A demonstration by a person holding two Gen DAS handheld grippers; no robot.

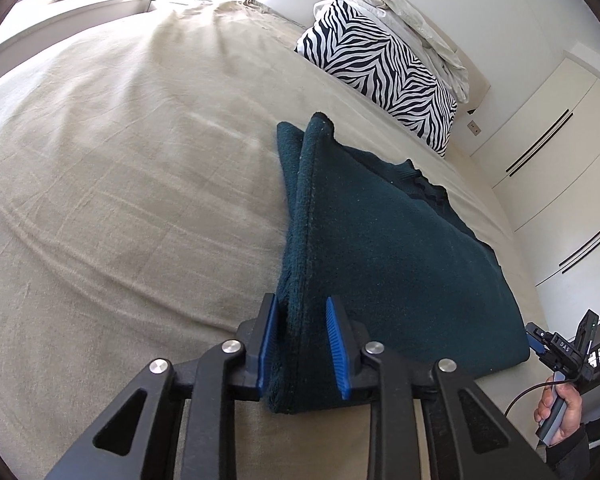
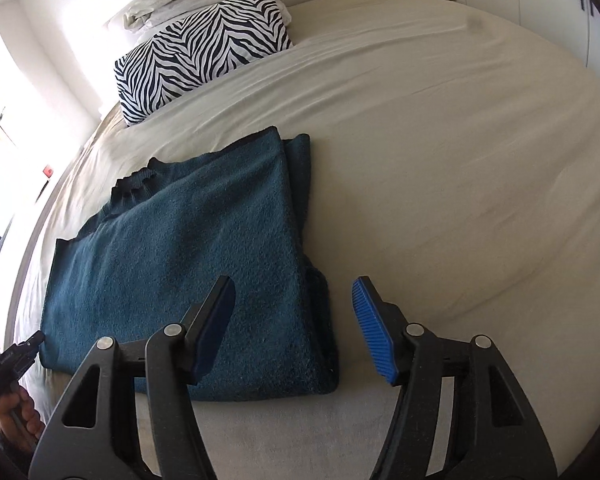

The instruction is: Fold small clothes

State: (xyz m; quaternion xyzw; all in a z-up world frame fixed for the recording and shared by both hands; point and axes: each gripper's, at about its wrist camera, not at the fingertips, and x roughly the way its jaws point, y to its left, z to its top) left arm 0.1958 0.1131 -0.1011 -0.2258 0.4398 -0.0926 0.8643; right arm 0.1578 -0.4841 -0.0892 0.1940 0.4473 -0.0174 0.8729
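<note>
A dark teal knit sweater point(image 1: 388, 248) lies partly folded on the beige bed sheet point(image 1: 120, 184). My left gripper point(image 1: 302, 344) is shut on the sweater's thick near-left folded edge, the cloth bunched between its blue pads. In the right wrist view the sweater point(image 2: 180, 248) lies flat with its collar at the far left. My right gripper point(image 2: 294, 320) is open and empty just above the sweater's near right corner, its left finger point(image 2: 216, 320) over the cloth, its right finger point(image 2: 374, 332) over the sheet. The right gripper also shows in the left wrist view point(image 1: 560, 354).
A zebra-print pillow point(image 1: 384, 72) and crumpled white bedding point(image 1: 416, 20) lie at the head of the bed. White wardrobe doors point(image 1: 560, 184) stand beside the bed. The pillow also shows in the right wrist view point(image 2: 204, 52). Bare sheet point(image 2: 460, 160) spreads right of the sweater.
</note>
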